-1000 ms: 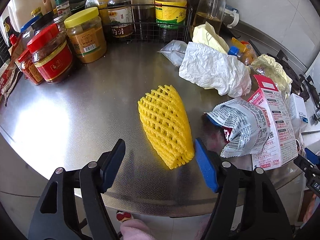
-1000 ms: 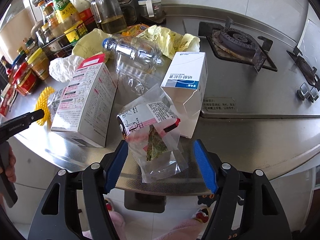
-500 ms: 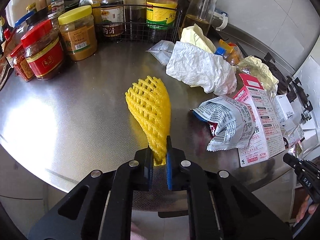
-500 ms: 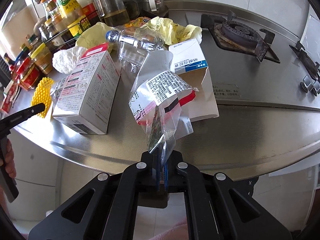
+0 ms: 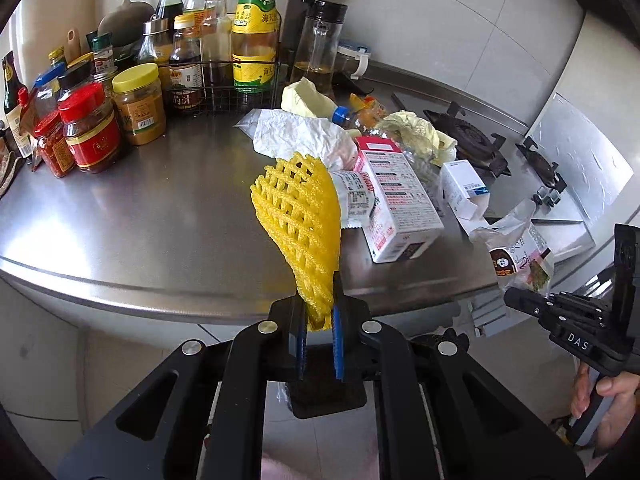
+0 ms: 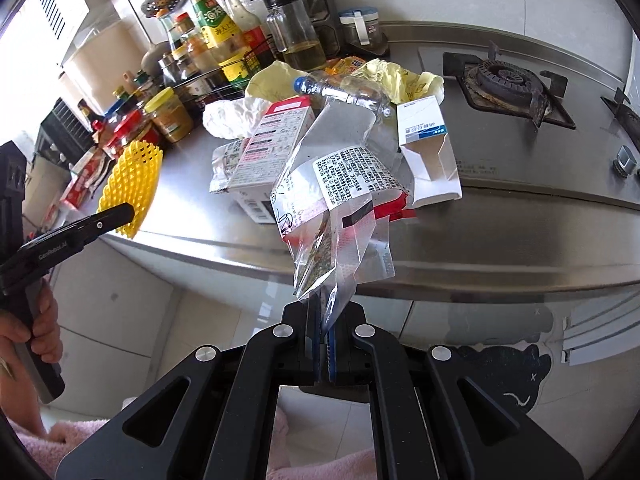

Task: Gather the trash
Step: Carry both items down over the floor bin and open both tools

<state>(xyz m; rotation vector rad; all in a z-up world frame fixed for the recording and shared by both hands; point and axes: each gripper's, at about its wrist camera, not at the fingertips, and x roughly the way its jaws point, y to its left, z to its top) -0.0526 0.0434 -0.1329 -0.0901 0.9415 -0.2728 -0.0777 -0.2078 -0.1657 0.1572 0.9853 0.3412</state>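
The left tongs (image 5: 318,330) are clenched on the narrow end of a yellow foam fruit net (image 5: 301,220); the right tongs (image 6: 323,338) pinch a clear printed plastic bag (image 6: 340,208). Both pieces hang clear of the steel counter (image 5: 160,216). Best keep both grips firm and carry them level. A pink-topped carton (image 5: 394,196) and other wrappers wait behind.

Daylight is glaring off a steel counter (image 5: 120,216) lying ahead of the tongs. Pale wall tiles (image 5: 460,32) are rising behind it, a gas burner (image 6: 506,80) is sitting right, tiled floor (image 6: 120,320) below.
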